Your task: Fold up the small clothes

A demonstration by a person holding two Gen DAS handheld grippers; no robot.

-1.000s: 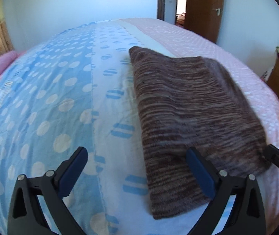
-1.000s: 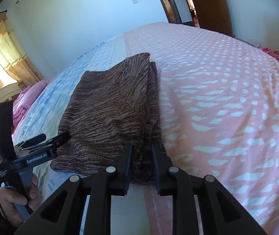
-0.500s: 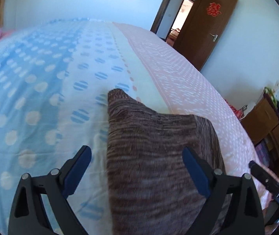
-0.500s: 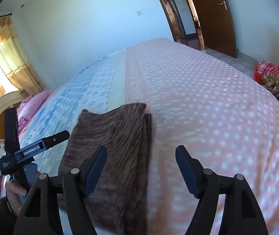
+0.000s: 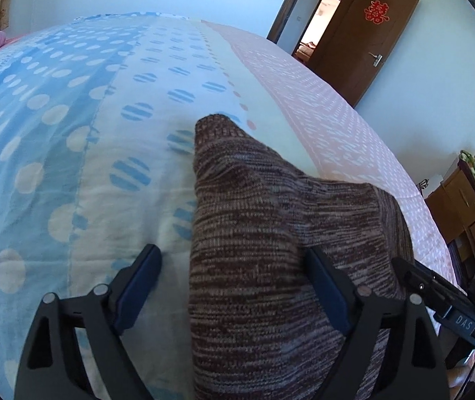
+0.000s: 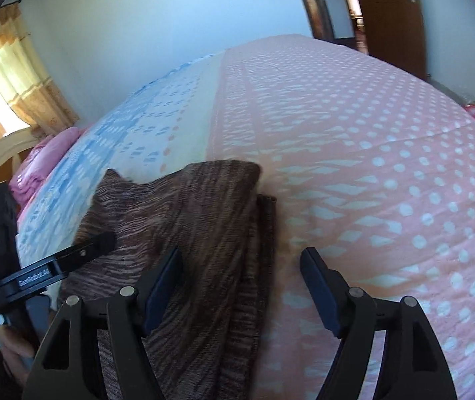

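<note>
A brown striped knit garment point(image 5: 270, 240) lies folded on the bed, its far corner rumpled and raised. It also shows in the right wrist view point(image 6: 190, 233). My left gripper point(image 5: 234, 286) is open, its jaws straddling the garment's left edge, the right finger point(image 5: 324, 293) over the cloth. My right gripper point(image 6: 240, 286) is open, its jaws straddling the garment's right edge, the left finger point(image 6: 164, 283) over the cloth. The left gripper's body point(image 6: 47, 273) shows at the left of the right wrist view.
The bed sheet is blue with dots on the left point(image 5: 37, 116) and pink on the right point(image 6: 370, 166). A pink pillow point(image 6: 44, 160) lies at the head. A brown door point(image 5: 367, 33) and a wooden cabinet point(image 5: 460, 200) stand to the right.
My right gripper let go of the garment and opened. Both grippers moved forward along the garment, and its far corner has bunched up.
</note>
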